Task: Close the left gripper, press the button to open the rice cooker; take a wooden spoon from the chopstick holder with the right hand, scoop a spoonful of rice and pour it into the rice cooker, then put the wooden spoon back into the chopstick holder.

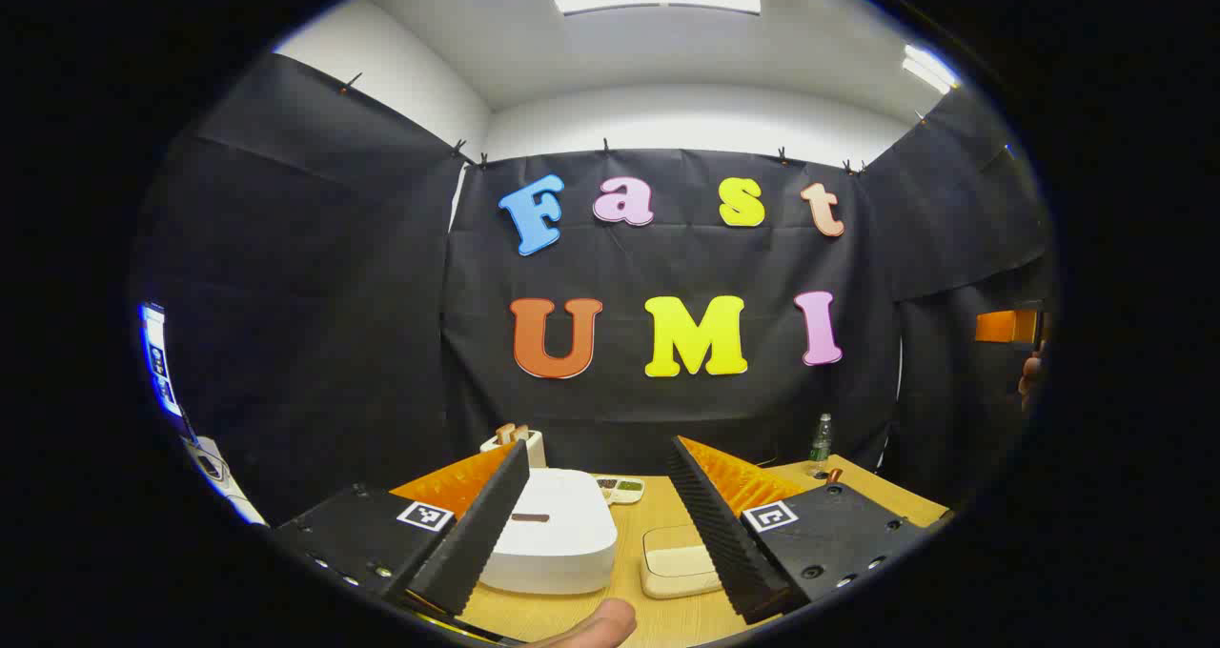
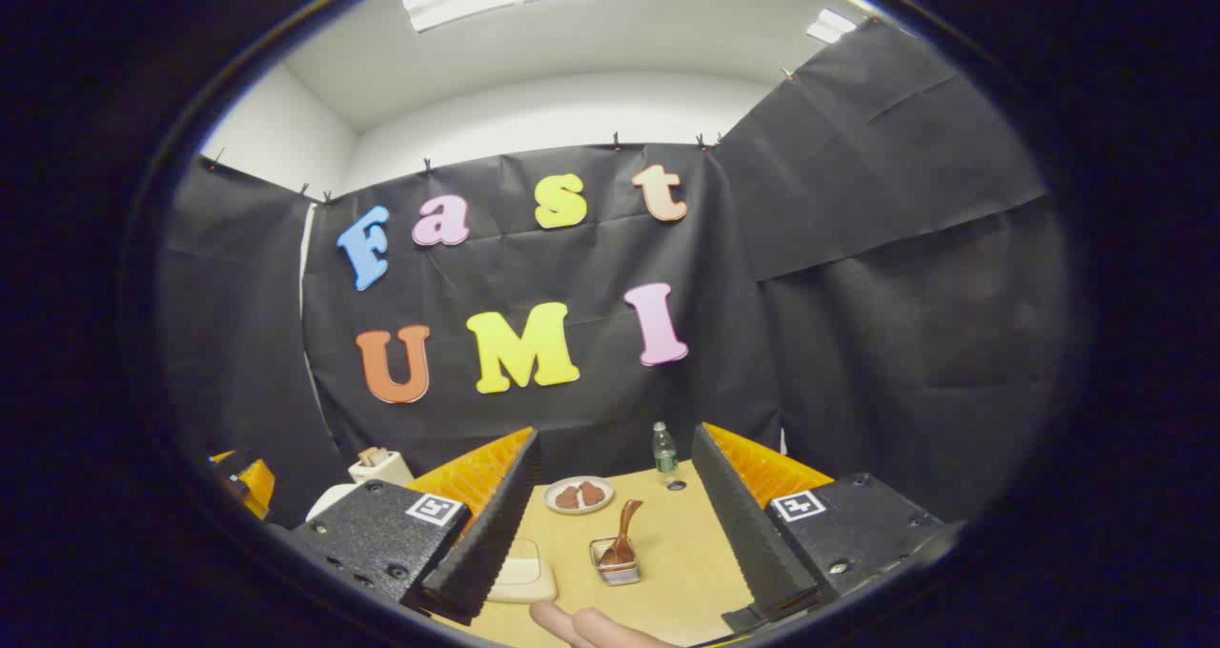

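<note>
The white rice cooker [image 1: 558, 538] sits low on the wooden table [image 1: 658, 619] with its lid down and a dark button [image 1: 530, 516] on top. My left gripper [image 1: 599, 444] hovers above and in front of it, open, with nothing between the fingers. In the right gripper view a brown wooden spoon [image 2: 626, 526] stands in a small metal holder [image 2: 618, 568] on the table. My right gripper [image 2: 615, 434] is open and empty, held above and short of the spoon. A cream dish [image 1: 679, 560] [image 2: 522, 566] lies right of the cooker; I cannot see its contents.
Behind the cooker stand a white holder with wooden tops [image 1: 521, 441] and a small compartment tray [image 1: 621, 488]. A plate of brown pieces [image 2: 579, 495] and a water bottle [image 2: 664, 450] stand at the back. A person's fingers [image 2: 586, 626] show at the bottom edge.
</note>
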### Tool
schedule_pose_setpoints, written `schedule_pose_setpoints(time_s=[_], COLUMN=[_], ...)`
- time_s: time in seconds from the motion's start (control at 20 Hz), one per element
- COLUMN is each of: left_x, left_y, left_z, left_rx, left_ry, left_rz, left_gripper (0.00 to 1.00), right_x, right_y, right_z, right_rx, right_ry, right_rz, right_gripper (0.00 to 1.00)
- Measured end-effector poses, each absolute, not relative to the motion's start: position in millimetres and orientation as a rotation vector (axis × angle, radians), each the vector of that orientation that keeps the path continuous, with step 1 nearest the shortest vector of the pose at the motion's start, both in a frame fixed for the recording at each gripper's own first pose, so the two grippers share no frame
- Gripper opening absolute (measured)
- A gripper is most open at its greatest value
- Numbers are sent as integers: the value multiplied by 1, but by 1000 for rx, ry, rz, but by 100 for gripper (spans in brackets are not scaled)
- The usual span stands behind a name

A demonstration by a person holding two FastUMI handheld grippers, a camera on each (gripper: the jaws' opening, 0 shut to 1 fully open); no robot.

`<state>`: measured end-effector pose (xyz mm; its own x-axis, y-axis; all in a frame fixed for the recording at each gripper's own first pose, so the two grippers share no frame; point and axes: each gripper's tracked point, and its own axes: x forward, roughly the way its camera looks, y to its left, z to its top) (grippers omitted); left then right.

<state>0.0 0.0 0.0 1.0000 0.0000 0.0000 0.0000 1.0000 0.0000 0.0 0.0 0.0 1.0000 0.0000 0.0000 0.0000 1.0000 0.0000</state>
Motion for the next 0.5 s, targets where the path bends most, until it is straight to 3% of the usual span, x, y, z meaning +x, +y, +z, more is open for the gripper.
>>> schedule_pose_setpoints(time_s=[0.5], left_x=[-28], left_y=[0], left_z=[26], left_rx=[45], left_ry=[-22], left_rz=[-30], left_gripper=[95], right_x=[-59], right_y=[38], right_z=[7], right_rx=[-59], right_ry=[-8], right_rz=[114], right_gripper=[100])
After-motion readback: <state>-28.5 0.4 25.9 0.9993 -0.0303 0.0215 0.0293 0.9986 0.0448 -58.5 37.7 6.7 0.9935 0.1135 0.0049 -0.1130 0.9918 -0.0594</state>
